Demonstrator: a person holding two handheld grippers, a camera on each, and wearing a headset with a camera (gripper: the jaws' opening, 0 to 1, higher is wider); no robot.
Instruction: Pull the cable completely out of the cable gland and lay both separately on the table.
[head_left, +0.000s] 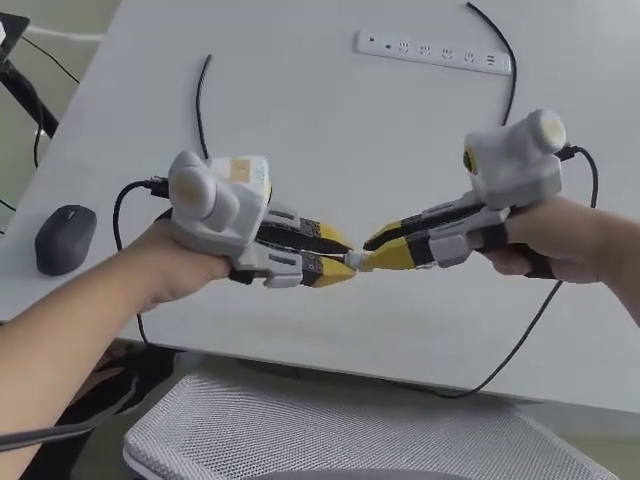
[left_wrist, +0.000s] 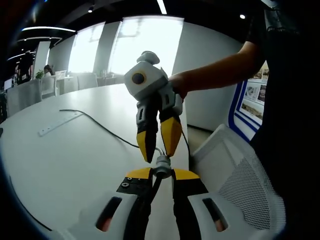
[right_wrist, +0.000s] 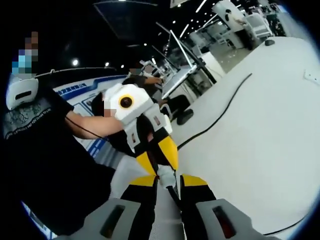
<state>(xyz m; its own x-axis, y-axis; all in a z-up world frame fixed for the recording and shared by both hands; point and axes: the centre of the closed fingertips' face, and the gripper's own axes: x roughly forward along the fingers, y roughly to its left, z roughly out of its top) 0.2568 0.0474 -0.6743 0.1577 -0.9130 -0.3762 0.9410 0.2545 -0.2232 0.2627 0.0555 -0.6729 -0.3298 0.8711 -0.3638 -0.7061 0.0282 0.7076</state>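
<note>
The cable gland (head_left: 352, 259) is held in the air over the white table (head_left: 330, 150). It is well nearer the person than the white power strip (head_left: 432, 53) and a little to the left of it, close to the table's near edge. 2 grippers meet on it nose to nose.

The left gripper (head_left: 344, 264) reaches in from the left of the power strip. In the left gripper view its 2 yellow-tipped jaws press against the sides of the small grey gland. The black cable (left_wrist: 154, 189) sits in the gland and runs back between those jaws.

The right gripper (head_left: 368, 262) reaches in from the side of the power strip's right end. Its jaws are drawn close together at the gland's other end. I cannot tell whether they pinch the gland, the cable or nothing.

A dark mouse (head_left: 65, 238) lies on the table far to the left of the power strip, nearer the person. A grey mesh chair seat (head_left: 330, 430) sits nearer still, past the table's edge.
</note>
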